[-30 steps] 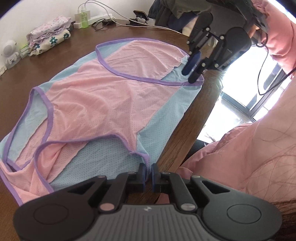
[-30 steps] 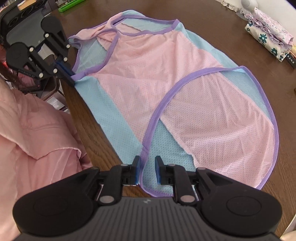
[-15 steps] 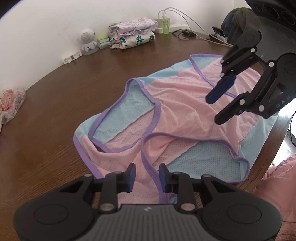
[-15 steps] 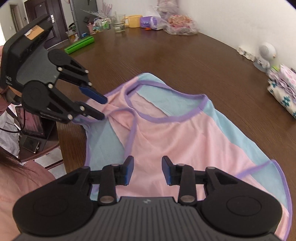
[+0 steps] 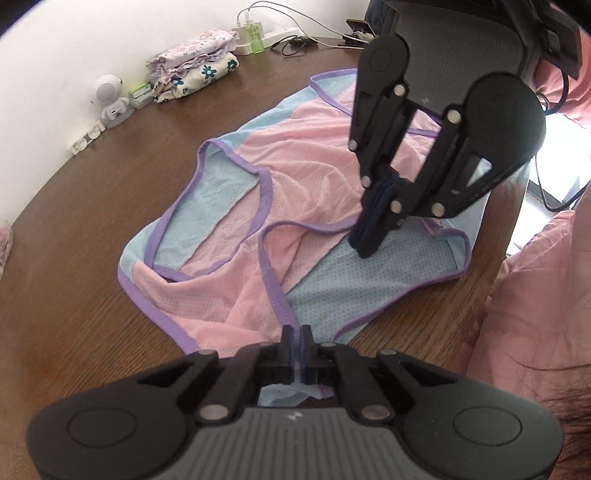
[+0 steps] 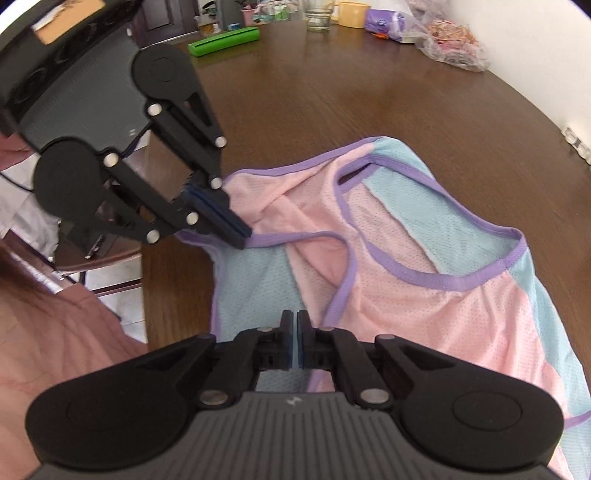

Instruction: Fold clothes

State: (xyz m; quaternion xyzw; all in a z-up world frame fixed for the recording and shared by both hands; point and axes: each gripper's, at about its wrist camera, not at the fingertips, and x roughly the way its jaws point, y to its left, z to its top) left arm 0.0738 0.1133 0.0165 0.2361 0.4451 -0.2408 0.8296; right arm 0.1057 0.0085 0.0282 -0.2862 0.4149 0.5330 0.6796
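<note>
Both the left gripper (image 5: 298, 334) and the right gripper (image 6: 294, 325) are pinching the shirt (image 5: 295, 192) (thin mesh), jaws closed; the hem is possibly slipping out while lifting.

A white toy robot (image 5: 110, 99), charger (image 5: 251, 35) and green box (image 6: 223, 41) sit on the wooden table (image 5: 74, 229).

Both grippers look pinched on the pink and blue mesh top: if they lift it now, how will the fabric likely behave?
The mesh top will probably sag between the left gripper and right gripper, since it already lies wrinkled and limp. It looks thin and perforated, so likely very light. Its loose purple-trimmed openings may droop or catch.
</note>
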